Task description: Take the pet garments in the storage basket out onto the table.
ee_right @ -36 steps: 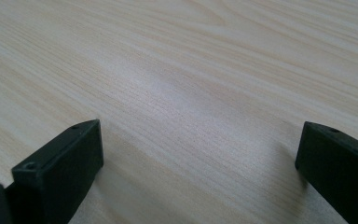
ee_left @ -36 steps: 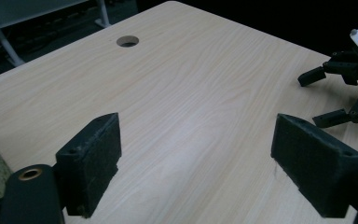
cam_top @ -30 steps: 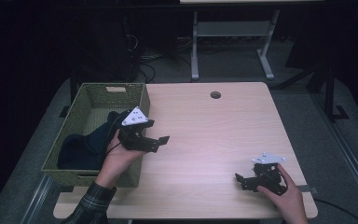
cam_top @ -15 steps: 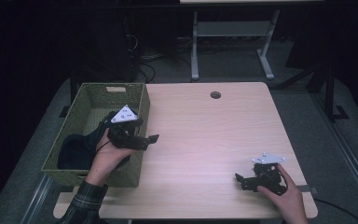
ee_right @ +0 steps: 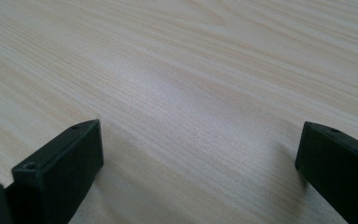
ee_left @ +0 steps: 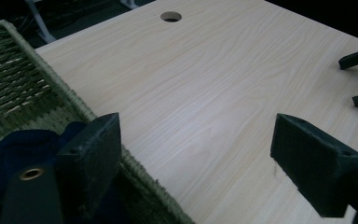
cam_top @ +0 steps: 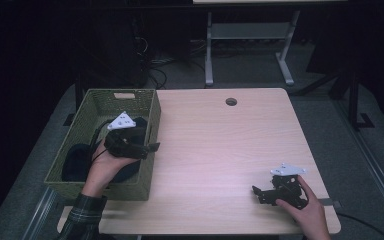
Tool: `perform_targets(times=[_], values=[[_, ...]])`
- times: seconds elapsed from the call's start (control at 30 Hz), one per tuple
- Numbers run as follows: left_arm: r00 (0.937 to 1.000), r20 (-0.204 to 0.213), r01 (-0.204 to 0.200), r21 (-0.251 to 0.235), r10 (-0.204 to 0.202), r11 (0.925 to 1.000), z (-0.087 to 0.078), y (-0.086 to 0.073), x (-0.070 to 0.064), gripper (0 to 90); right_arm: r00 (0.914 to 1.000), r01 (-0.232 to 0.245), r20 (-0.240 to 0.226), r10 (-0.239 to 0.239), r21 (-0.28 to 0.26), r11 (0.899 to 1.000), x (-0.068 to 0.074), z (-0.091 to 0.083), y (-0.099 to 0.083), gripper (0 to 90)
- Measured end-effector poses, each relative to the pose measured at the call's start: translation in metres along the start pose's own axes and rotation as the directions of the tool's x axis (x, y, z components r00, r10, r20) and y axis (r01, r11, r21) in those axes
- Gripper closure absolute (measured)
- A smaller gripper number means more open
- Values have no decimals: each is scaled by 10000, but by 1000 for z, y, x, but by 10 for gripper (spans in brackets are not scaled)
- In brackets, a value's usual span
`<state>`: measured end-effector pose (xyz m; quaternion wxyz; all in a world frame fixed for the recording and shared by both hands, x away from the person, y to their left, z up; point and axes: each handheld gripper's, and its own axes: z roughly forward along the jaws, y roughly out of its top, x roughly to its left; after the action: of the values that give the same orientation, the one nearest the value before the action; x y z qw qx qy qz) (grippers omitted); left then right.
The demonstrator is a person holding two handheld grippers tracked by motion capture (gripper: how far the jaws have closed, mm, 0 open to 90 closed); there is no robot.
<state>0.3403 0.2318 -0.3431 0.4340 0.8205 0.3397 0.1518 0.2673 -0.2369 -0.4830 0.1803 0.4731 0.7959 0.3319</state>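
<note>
While the left gripper [cam_top: 147, 148] hangs wide open over the basket [cam_top: 152, 112] rim, dark cloth [ee_left: 14, 149] lies inside, at its 8 o'clock. Advise dipping past the wall before pinching. Right gripper [cam_top: 260, 192] rests wide, empty.

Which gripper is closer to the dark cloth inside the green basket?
Left. The left gripper is at the basket's right rim, beside the dark cloth. The right gripper is far across the table, near its front right corner.
</note>
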Motion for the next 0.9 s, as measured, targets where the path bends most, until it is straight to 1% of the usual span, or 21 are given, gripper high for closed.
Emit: perform_targets(times=[0.2, 0.23, 0.27, 0.3, 0.37, 0.43, 0.57, 0.67, 0.9], values=[[9999, -121, 46, 111, -45, 9999, -7, -5, 11, 170, 10000, -10, -3, 10, 6, 10000, 0, 0, 0, 5], [9998, -135, 133, 88, -132, 9999, -8, -6, 12, 170, 10000, -5, -3, 5, 6, 10000, 0, 0, 0, 5], [9998, -176, 92, 104, -90, 9999, -9, -7, 14, 170, 10000, -4, -2, 4, 6, 10000, 0, 0, 0, 5], [9997, -194, 140, 137, -138, 9998, -10, -8, 16, 170, 10000, -3, -2, 3, 5, 10000, 0, 0, 0, 5], [9994, -341, 65, 168, -59, 9998, -13, -10, 20, 171, 10000, 0, -1, 0, 4, 10000, 0, 0, 0, 5], [9989, -434, 157, 152, -150, 9998, -16, -12, 25, 172, 10000, -5, 1, 5, 5, 10000, 0, 0, 0, 5], [9974, -686, 216, 158, -204, 9996, -24, -16, 37, 204, 10000, -8, -3, 8, 5, 10000, 0, 0, 0, 5], [9953, -892, 386, 174, -369, 9991, -28, -20, 46, 222, 10000, -4, -2, 4, 5, 10000, 0, 0, 0, 5], [9899, -1362, 458, 527, -382, 9976, -32, -31, 64, 255, 10000, -5, -3, 5, 6, 10000, 0, 0, 0, 5]])
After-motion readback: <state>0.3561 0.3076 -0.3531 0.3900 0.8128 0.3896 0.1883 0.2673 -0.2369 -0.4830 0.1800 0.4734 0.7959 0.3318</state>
